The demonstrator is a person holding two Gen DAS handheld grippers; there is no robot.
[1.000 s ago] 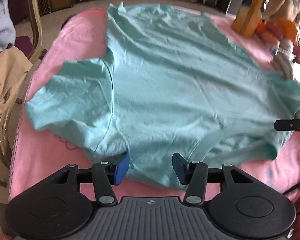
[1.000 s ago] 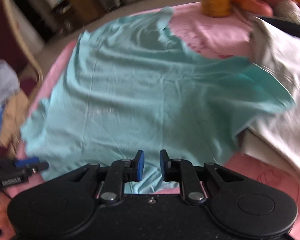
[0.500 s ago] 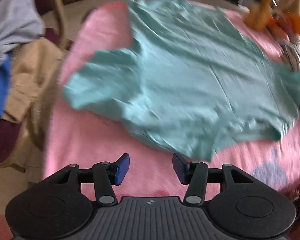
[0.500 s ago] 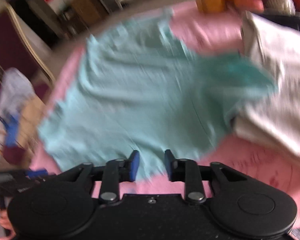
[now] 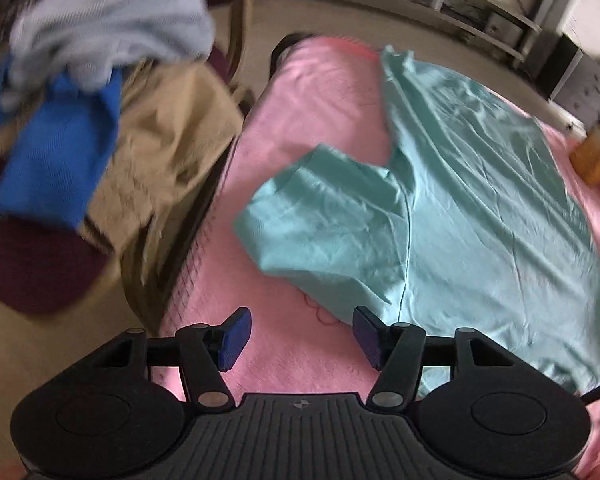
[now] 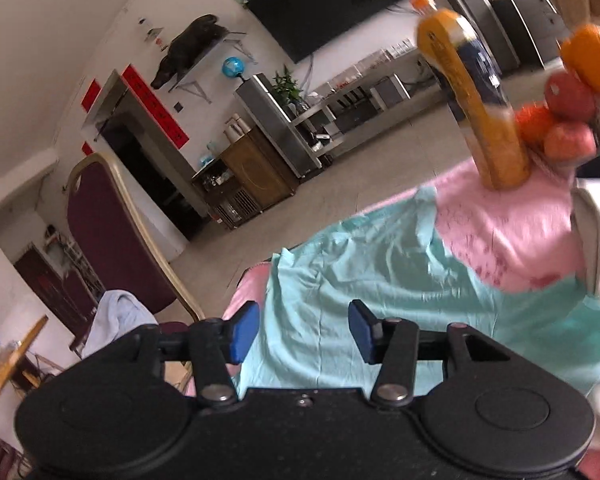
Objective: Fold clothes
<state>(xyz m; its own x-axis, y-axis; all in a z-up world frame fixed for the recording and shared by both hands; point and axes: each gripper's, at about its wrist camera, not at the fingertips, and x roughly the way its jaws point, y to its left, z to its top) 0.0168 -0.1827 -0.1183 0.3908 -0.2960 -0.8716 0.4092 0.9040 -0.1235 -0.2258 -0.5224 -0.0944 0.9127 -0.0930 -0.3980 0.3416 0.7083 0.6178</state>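
The teal T-shirt (image 5: 480,216) lies spread flat and unfolded on the pink-covered counter (image 5: 312,112), ahead and to the right of our left gripper (image 5: 300,338), its near sleeve just past the right fingertip. From our right gripper (image 6: 302,332) the shirt fills the space directly ahead and below. Both grippers stand wide open and hold nothing.

Whichever fold comes, we judge it goes best if each gripper pinches a single edge cleanly, at matching points on a sleeve or hem, and carries the cloth over low and evenly so the wrinkles do not bunch.

Left of our left gripper, a chair (image 5: 236,20) carries a heap of blue, tan and pale clothes (image 5: 100,100). Ahead-right of our right gripper stand an orange bottle (image 6: 480,108) and fruit (image 6: 572,112); its label is too blurred to read.
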